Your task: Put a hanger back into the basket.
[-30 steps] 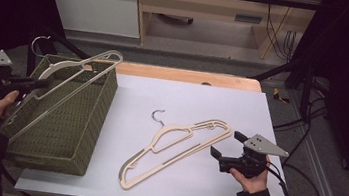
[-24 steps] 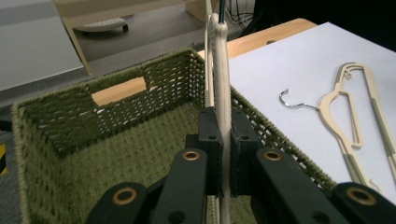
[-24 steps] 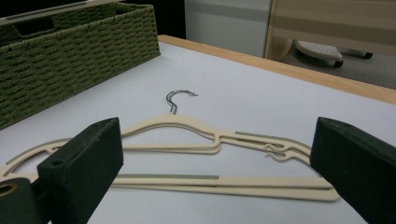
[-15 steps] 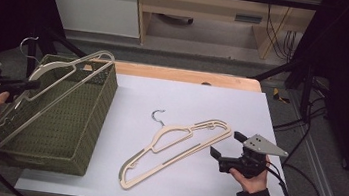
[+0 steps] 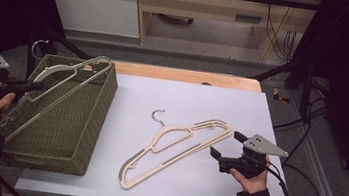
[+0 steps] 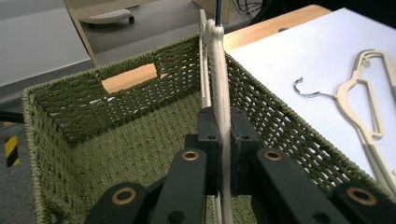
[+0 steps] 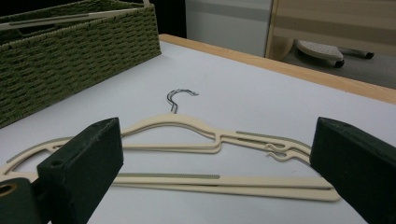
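**Hanger held over basket, more hangers flat on bench**

A cream hanger (image 5: pixel 67 76) is clamped in the left gripper (image 5: pixel 30 85), at the left edge of the high view. In the left gripper view the fingers (image 6: pixel 208 135) are seen closed tight on the hanger's thin edge, one pad on each side. The hanger is held tilted over the green woven basket (image 5: pixel 85 132): its metal hook (image 5: pixel 37 47) sticks out past the basket's far left corner, one arm reaches toward the basket's far right rim, and the lower bar slants down into the basket. Whether it touches the basket floor cannot be told.

The basket sits on the left part of the bench (image 5: pixel 202 101), on the white sheet, its near wall close to the bench's near edge. A cut-out handle (image 6: pixel 128 77) is seen in its far wall.

A stack of cream hangers (image 5: pixel 176 148) lies flat mid-bench, well apart from the basket, hook (image 5: pixel 159 114) pointing away from the person. In the right gripper view two overlapped hangers can be made out, with grey grip strips on the bars.

The right gripper (image 5: pixel 222 146) is held low at the near right of the bench, just beside the right end of the stack. Its fingers (image 7: pixel 88 158) are spread wide, nothing between them, and are pointed at the stack. No contact with the hangers is seen.
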The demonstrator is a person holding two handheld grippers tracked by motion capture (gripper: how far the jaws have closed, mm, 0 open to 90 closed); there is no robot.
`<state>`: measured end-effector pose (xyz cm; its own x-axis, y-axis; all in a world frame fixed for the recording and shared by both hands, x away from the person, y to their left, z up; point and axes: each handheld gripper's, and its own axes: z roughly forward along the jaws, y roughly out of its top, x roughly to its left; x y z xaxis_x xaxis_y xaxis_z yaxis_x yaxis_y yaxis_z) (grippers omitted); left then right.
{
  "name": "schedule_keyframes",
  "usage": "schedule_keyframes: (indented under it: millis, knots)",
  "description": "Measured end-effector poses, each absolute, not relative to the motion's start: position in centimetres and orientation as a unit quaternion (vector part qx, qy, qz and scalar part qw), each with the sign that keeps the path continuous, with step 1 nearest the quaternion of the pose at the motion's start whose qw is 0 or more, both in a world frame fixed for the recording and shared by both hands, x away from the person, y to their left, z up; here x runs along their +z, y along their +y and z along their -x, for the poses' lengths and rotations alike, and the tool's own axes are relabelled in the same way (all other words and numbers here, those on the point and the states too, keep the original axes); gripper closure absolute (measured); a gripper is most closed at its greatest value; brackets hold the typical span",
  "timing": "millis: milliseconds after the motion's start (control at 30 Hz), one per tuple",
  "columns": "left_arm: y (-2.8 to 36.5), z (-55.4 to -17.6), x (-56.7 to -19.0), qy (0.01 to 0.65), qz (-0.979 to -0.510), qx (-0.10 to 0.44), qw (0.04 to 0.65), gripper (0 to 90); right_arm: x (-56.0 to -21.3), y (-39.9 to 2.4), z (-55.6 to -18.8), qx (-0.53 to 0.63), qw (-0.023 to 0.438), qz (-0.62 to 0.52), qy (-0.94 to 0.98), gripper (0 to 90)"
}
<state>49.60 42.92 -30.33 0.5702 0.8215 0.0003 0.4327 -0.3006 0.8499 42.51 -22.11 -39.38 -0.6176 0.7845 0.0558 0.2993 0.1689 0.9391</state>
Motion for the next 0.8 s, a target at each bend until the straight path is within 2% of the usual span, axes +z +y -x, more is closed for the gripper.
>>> schedule_keyframes:
  millis: [300, 633, 800]
  knots:
    - [41.6, -50.7, -31.7, 0.404, -0.795, 0.221, 0.395, 85.0, -39.4, -22.0, -42.5, 0.526, 0.229, -0.37, 0.731, 3.5]
    - [42.1, -50.7, -32.5, 0.409, -0.789, 0.236, 0.392, 85.0, -39.5, -22.0, -42.6, 0.525, 0.229, -0.368, 0.732, 3.7]
    - [42.6, -51.1, -34.4, 0.421, -0.813, 0.226, 0.332, 85.1, -39.4, -22.0, -42.5, 0.528, 0.228, -0.368, 0.731, 3.9]
